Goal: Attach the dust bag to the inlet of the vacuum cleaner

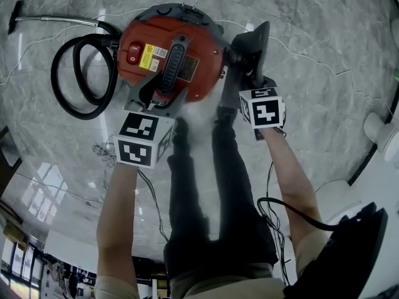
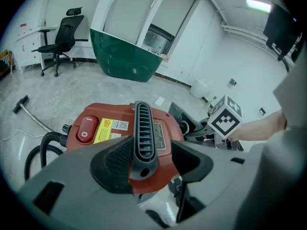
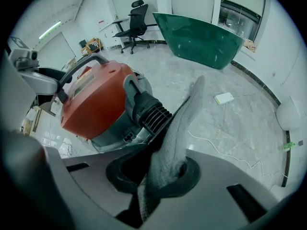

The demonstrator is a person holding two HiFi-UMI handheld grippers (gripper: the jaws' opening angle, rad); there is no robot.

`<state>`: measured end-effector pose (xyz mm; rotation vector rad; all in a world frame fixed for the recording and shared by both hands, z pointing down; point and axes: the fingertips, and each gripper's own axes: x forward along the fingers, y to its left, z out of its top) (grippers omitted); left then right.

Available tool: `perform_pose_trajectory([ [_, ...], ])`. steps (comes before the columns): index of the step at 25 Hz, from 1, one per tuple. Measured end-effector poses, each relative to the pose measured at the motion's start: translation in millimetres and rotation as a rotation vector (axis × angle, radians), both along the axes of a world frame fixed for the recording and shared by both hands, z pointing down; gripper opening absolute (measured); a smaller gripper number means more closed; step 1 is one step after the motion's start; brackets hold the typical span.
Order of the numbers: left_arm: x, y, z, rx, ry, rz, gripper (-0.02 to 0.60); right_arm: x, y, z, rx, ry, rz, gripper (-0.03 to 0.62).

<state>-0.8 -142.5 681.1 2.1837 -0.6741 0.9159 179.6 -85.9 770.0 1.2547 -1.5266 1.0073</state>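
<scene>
A red vacuum cleaner stands on the marble floor, with a black carry handle along its top. My left gripper is open, one jaw on each side of the near end of that handle. In the head view the left gripper sits at the cleaner's near edge. My right gripper is shut on the grey dust bag. The bag's far end lies against the black ribbed inlet on the cleaner's side. From above, the dust bag stands up to the right of the cleaner.
A black hose loops left of the cleaner, ending in a metal wand. Thin cables trail over the floor. The person's legs stand just behind. An office chair and a green counter stand further off.
</scene>
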Motion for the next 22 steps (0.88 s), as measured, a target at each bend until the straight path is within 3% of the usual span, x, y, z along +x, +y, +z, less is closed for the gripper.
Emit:
perform_pose_trajectory([
  [12, 0.9, -1.7, 2.4, -0.015, 0.030, -0.065, 0.224, -4.8, -2.2, -0.8, 0.000, -0.026, -0.006, 0.048],
  [22, 3.4, -0.5, 4.3, -0.032, 0.033, -0.059, 0.224, -5.3, -3.9, -1.1, 0.007, -0.038, -0.021, 0.049],
])
